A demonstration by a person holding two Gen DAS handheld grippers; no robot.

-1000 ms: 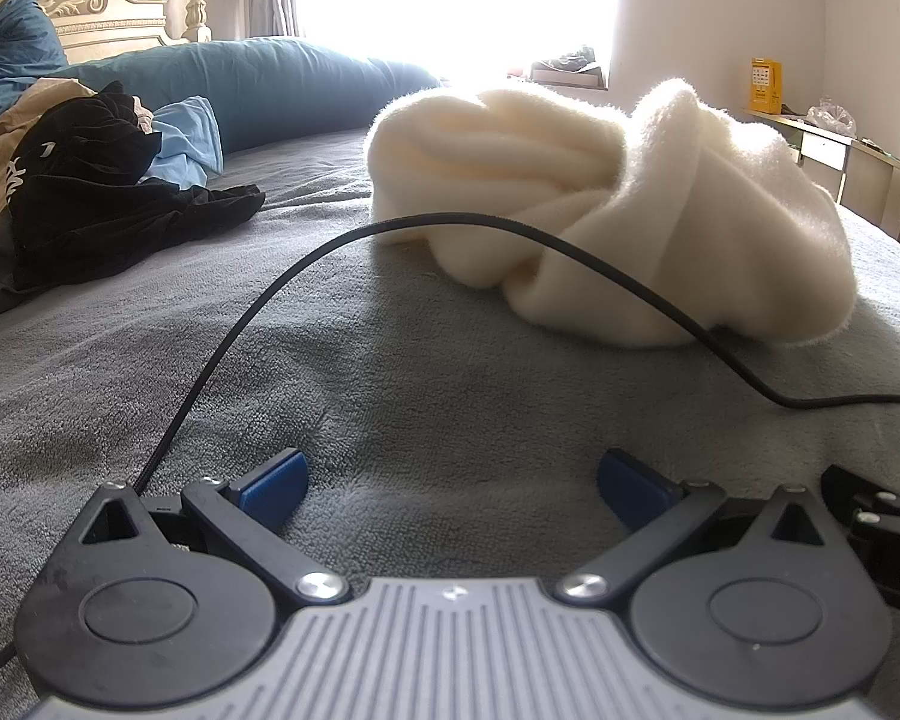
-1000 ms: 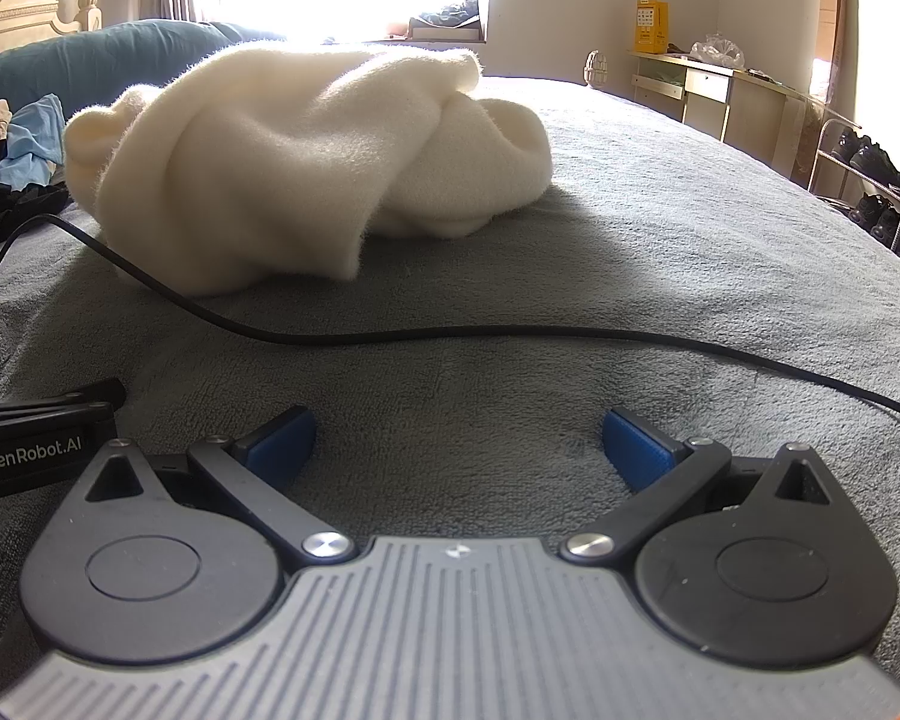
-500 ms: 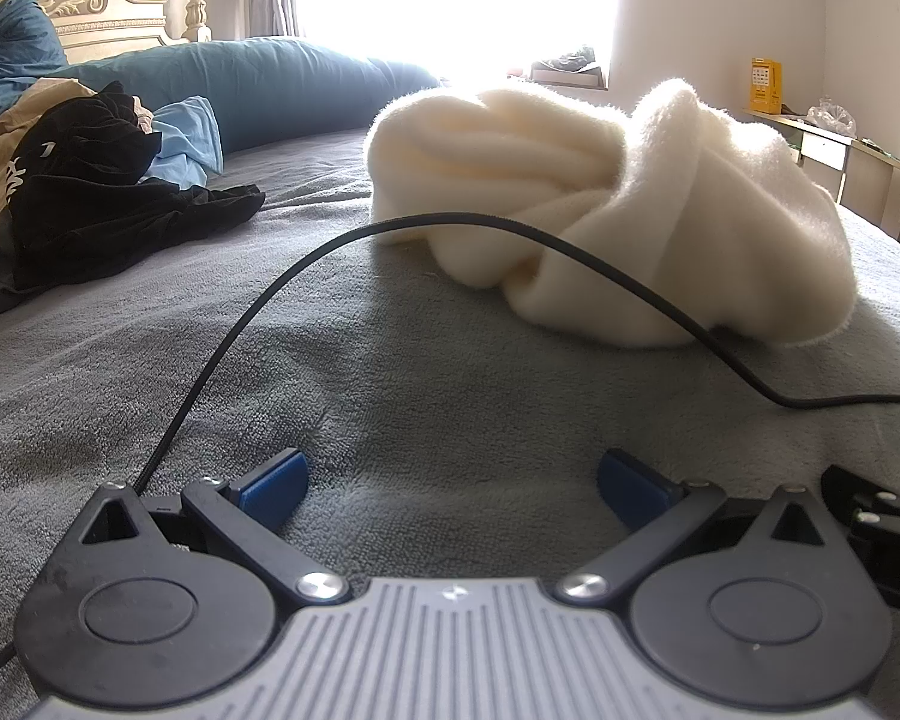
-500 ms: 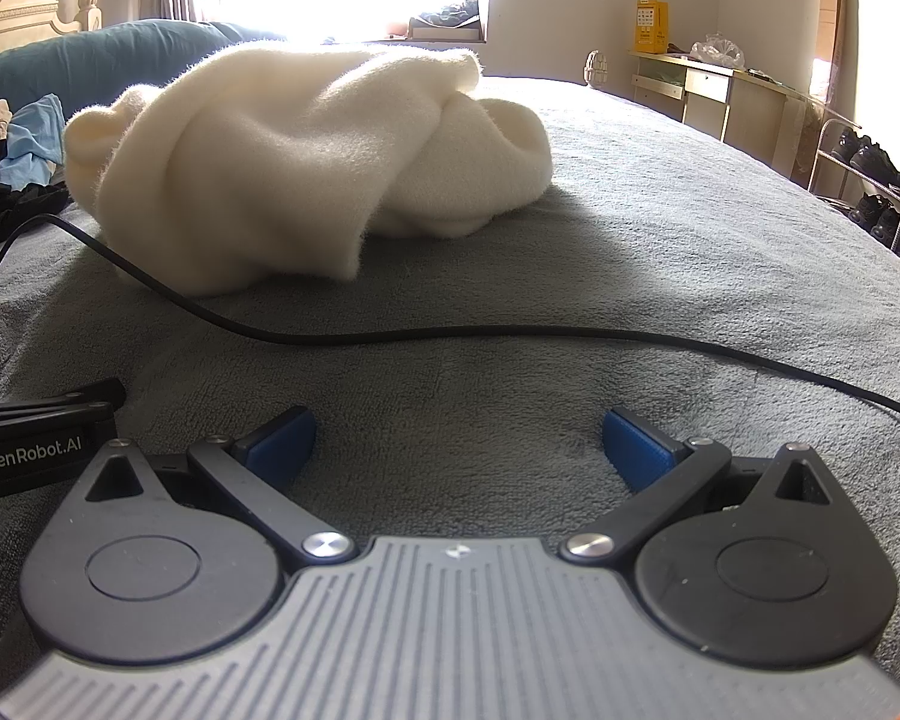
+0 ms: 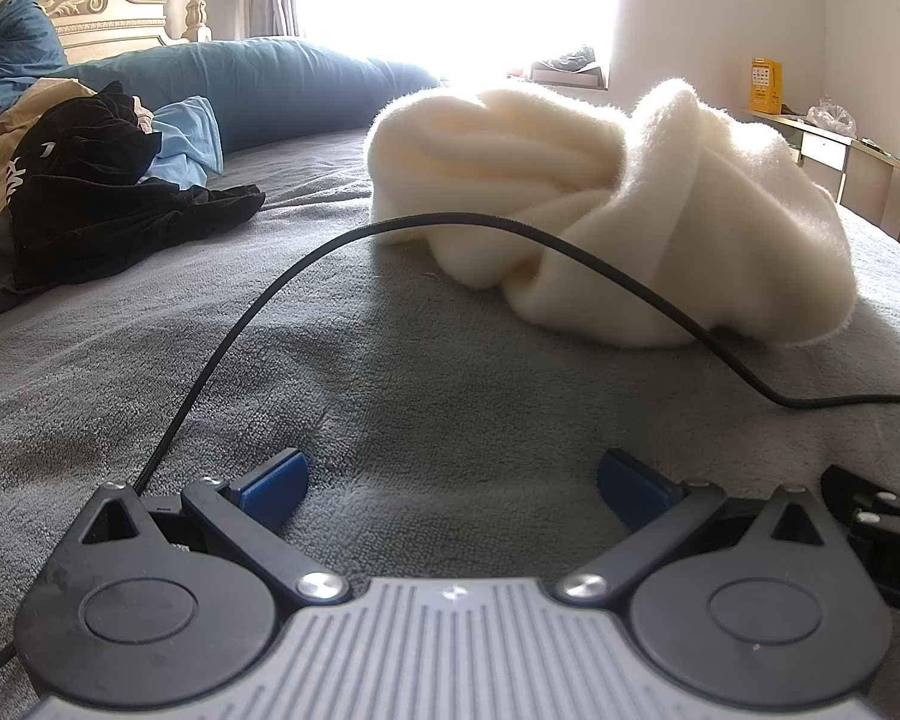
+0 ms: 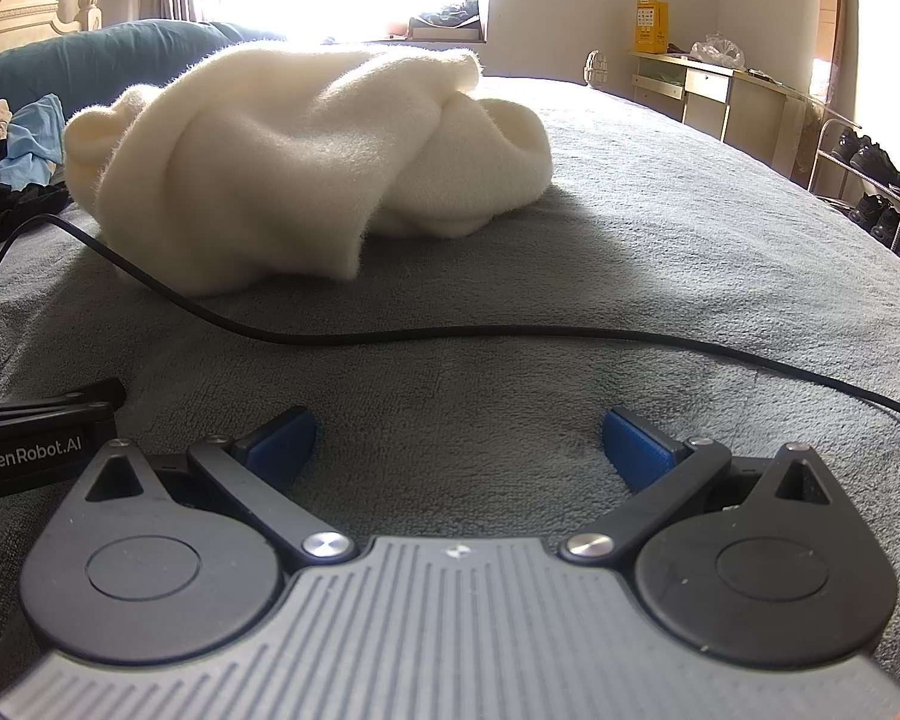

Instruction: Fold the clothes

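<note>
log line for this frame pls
stage: pre-grasp | left gripper: open, empty, on blanket | right gripper: open, empty | cream garment: crumpled, untouched | black cable: in front of garment

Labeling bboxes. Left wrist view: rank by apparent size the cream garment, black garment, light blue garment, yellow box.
1. cream garment
2. black garment
3. light blue garment
4. yellow box

Apparent size only: the yellow box stands far off on the desk, so its true rank is unsure.

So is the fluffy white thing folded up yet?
Not folded. The cream garment lies in a twisted, bunched heap on the grey blanket, with no flat layers or straight edges.
</note>
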